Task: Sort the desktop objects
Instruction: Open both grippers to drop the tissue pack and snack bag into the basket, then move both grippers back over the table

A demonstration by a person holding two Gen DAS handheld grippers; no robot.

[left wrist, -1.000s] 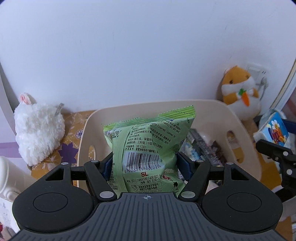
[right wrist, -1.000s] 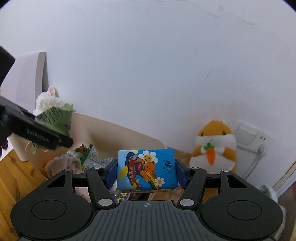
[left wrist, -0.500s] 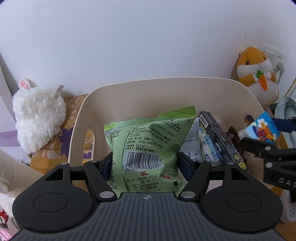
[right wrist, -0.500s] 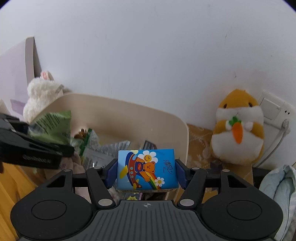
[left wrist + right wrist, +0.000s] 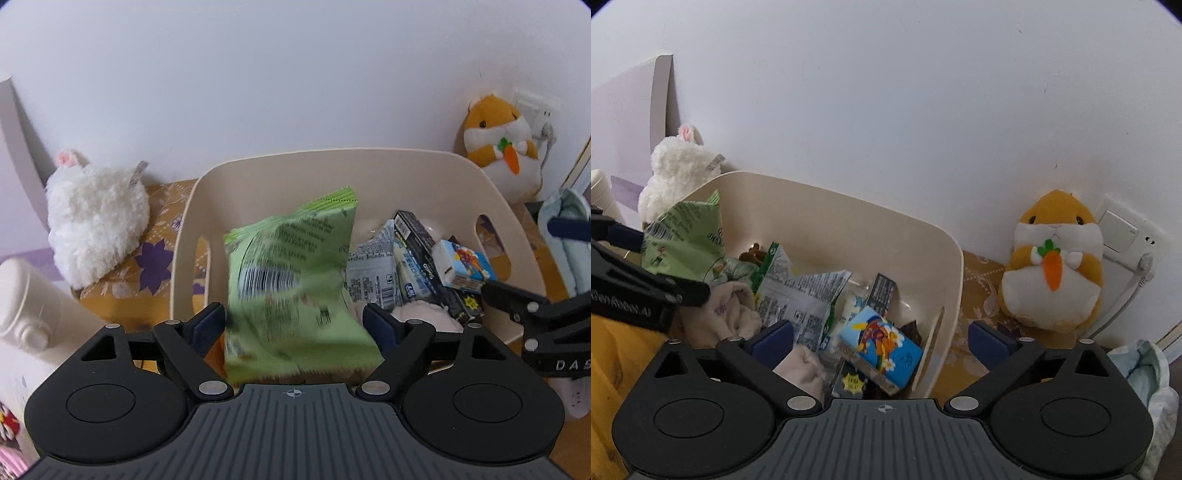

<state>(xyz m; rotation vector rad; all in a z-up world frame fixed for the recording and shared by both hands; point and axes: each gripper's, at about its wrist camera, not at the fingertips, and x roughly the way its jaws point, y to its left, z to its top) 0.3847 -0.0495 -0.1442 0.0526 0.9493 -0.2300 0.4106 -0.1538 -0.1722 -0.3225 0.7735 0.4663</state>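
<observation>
The left gripper (image 5: 295, 325) stands spread at the frame's lower middle, the blurred green snack bag (image 5: 295, 280) loose between its fingers, over the cream basket (image 5: 332, 166). The right gripper (image 5: 882, 339) is spread too, at lower centre of its view, with the blue tissue pack (image 5: 881, 345) lying tilted in the basket's (image 5: 849, 218) right corner among wrappers. An orange hamster plush (image 5: 1054, 262) sits at right, a white plush (image 5: 98, 225) at left.

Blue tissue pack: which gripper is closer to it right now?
Right. The right gripper is open directly over the tissue pack lying in the bin; the left gripper is open around the green bag, on the bin's opposite side.
</observation>
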